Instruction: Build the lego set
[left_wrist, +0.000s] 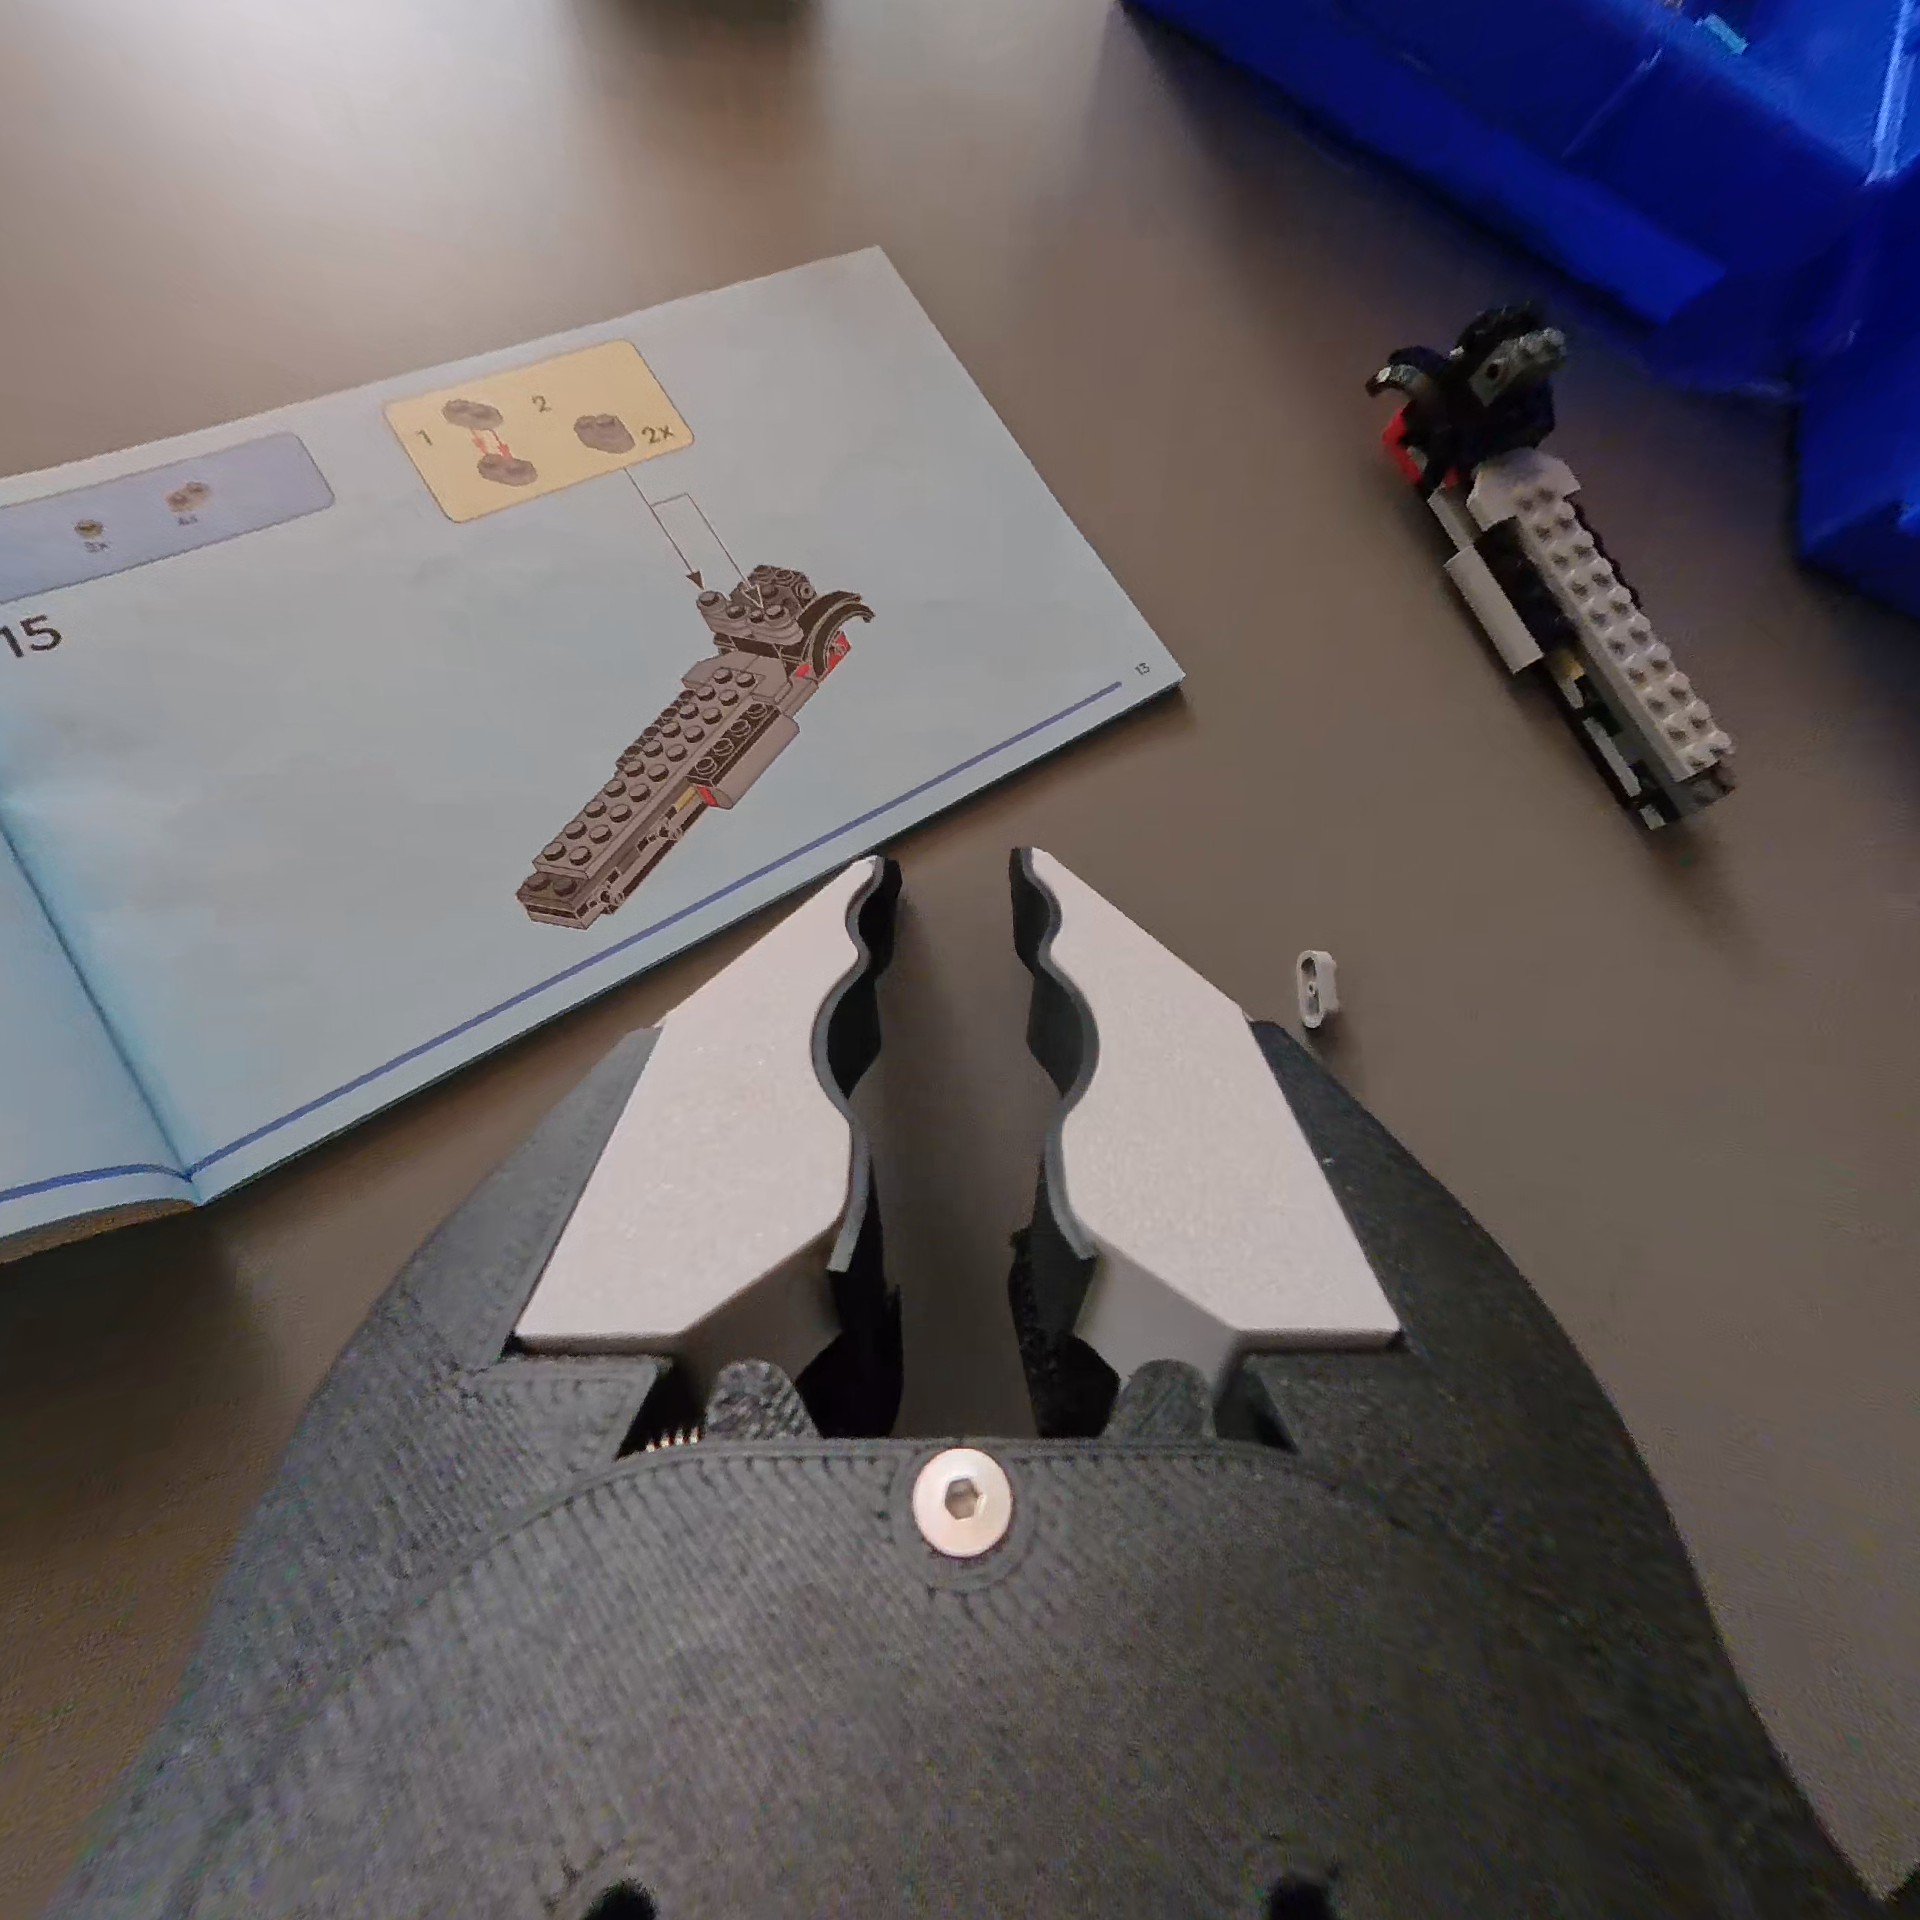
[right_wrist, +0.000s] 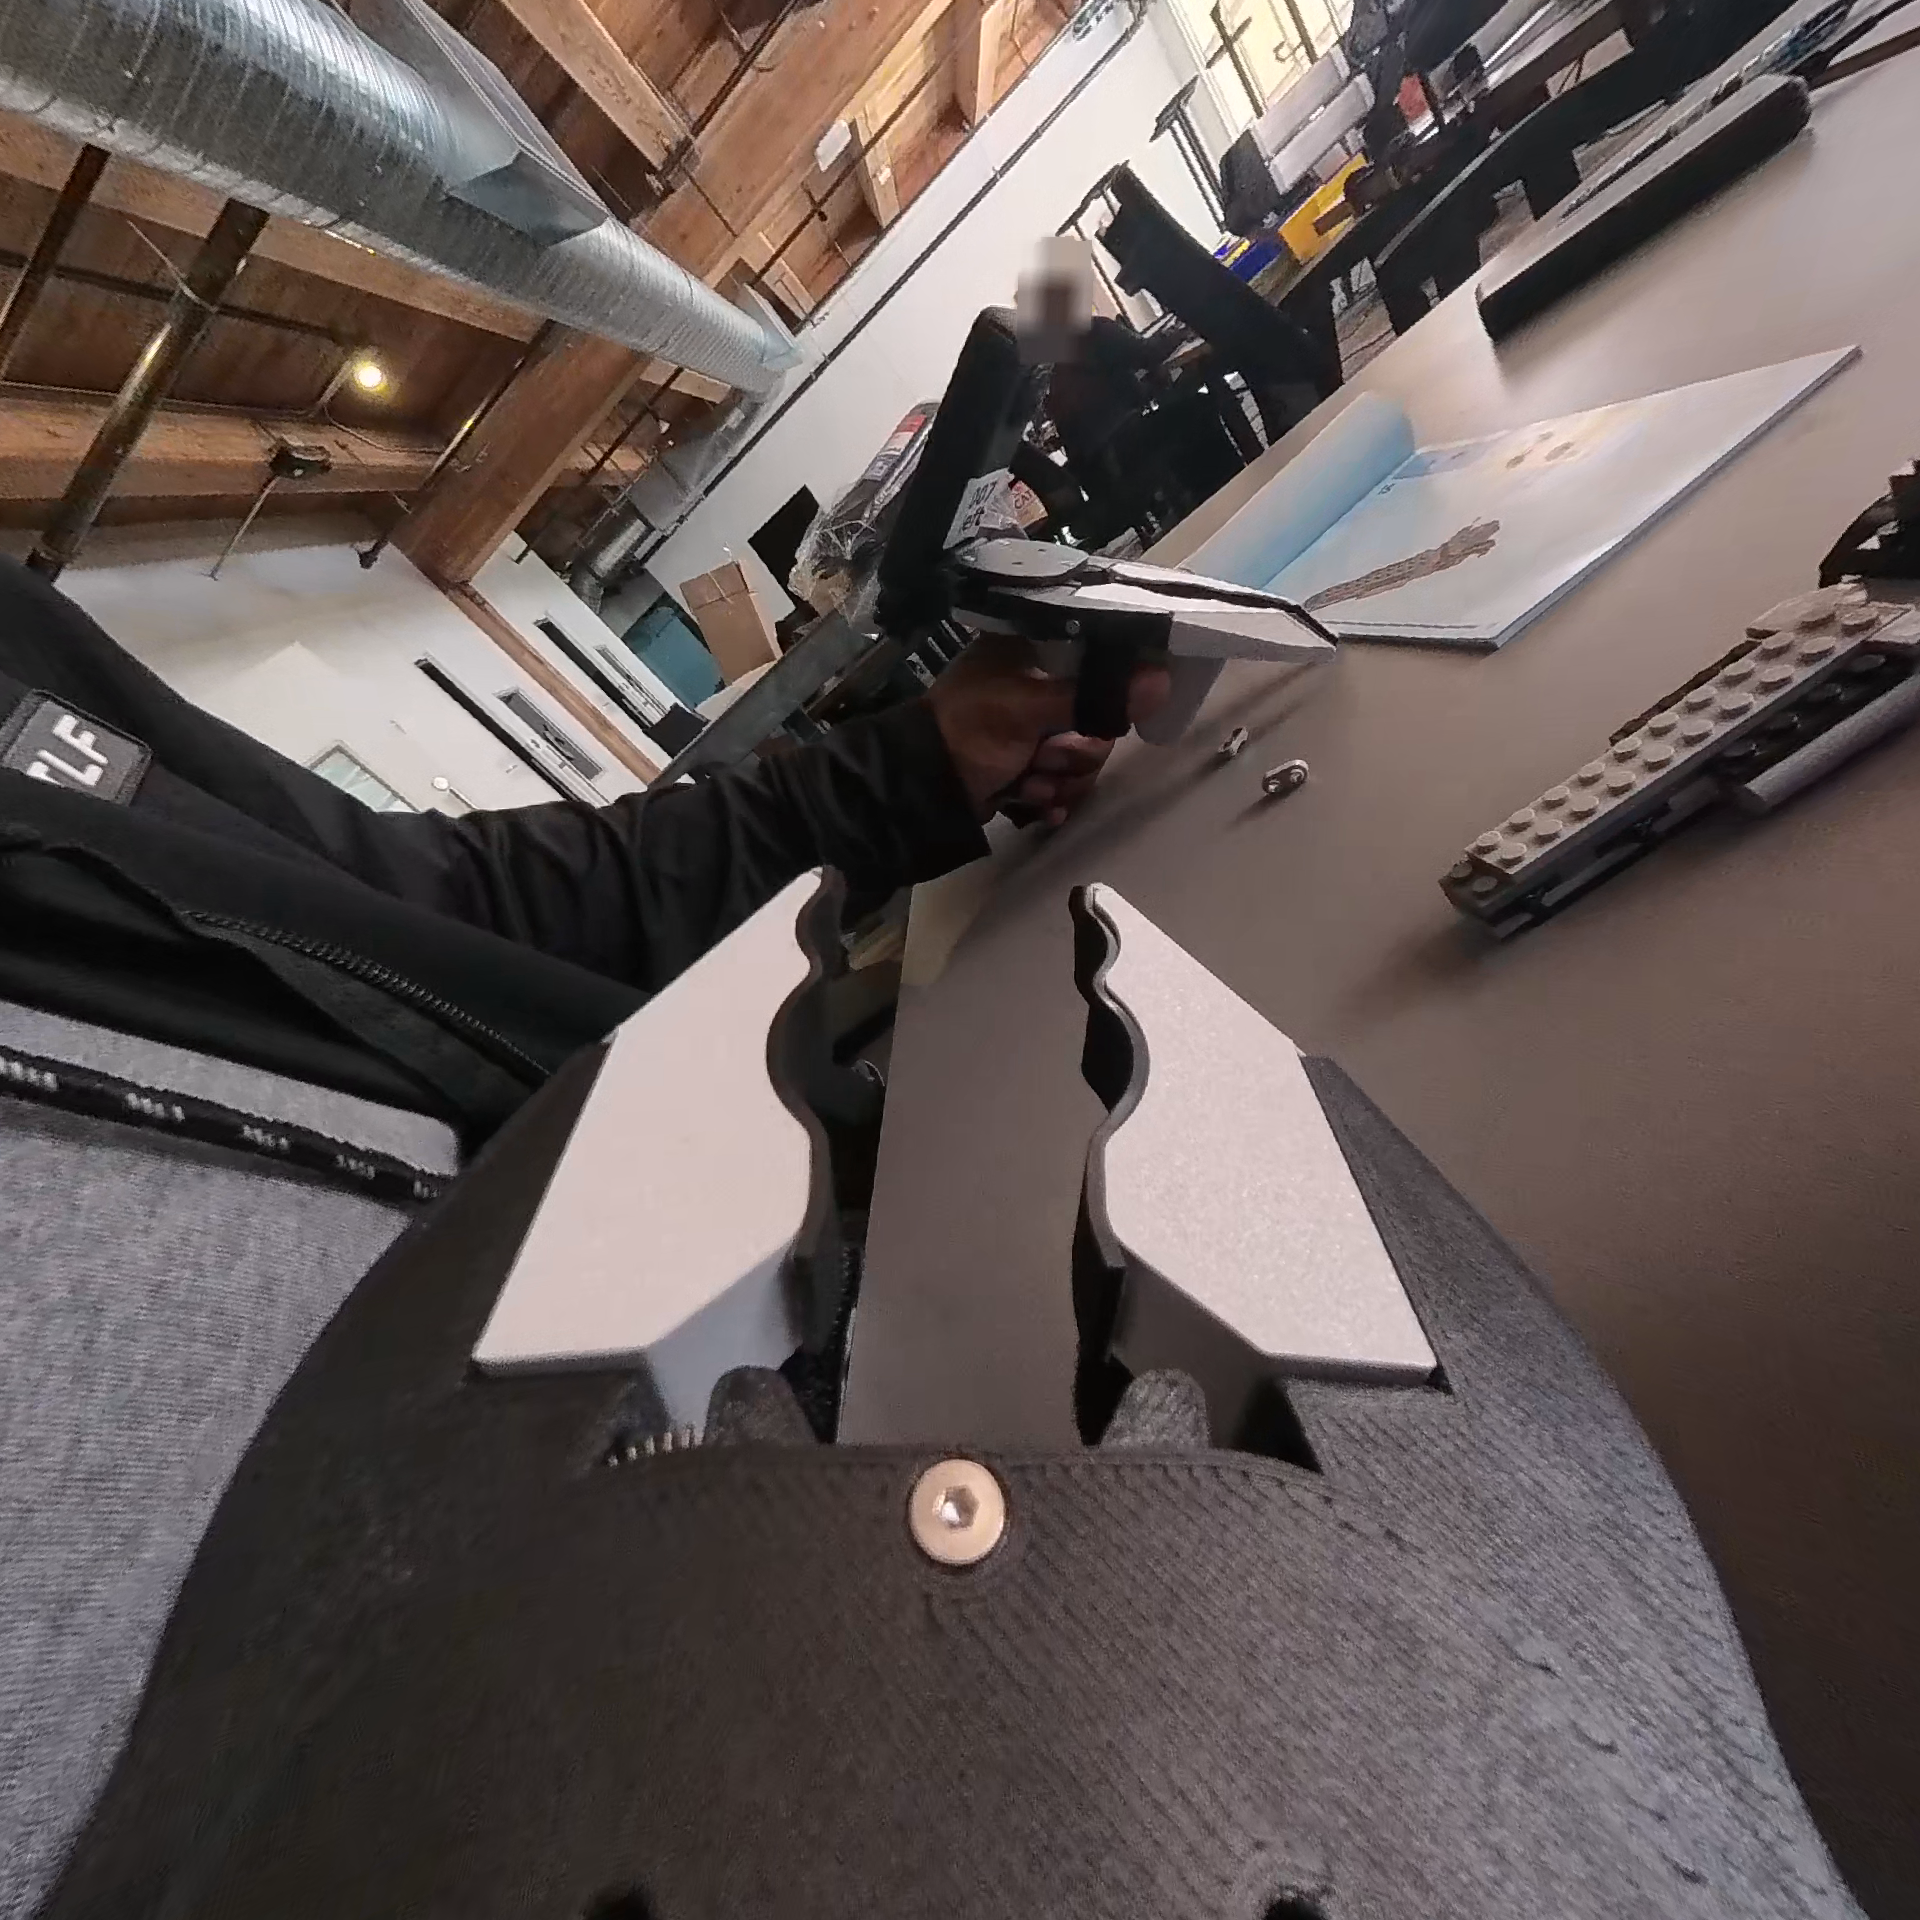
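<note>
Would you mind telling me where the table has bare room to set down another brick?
Bare table lies between the instruction booklet and the lego model. It is crowded near the blue bin, and a small grey piece sits beside the left tool.

Even, soft indoor light; the blue bin is blurred, edges bow from wide-angle distortion, a ceiling lamp glares.

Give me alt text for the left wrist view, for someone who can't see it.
The open, empty left gripper hovers over a dark table, aimed between an open instruction booklet and a partly built grey lego model. A small grey piece lies beside its right finger; blue bins sit behind.
</note>
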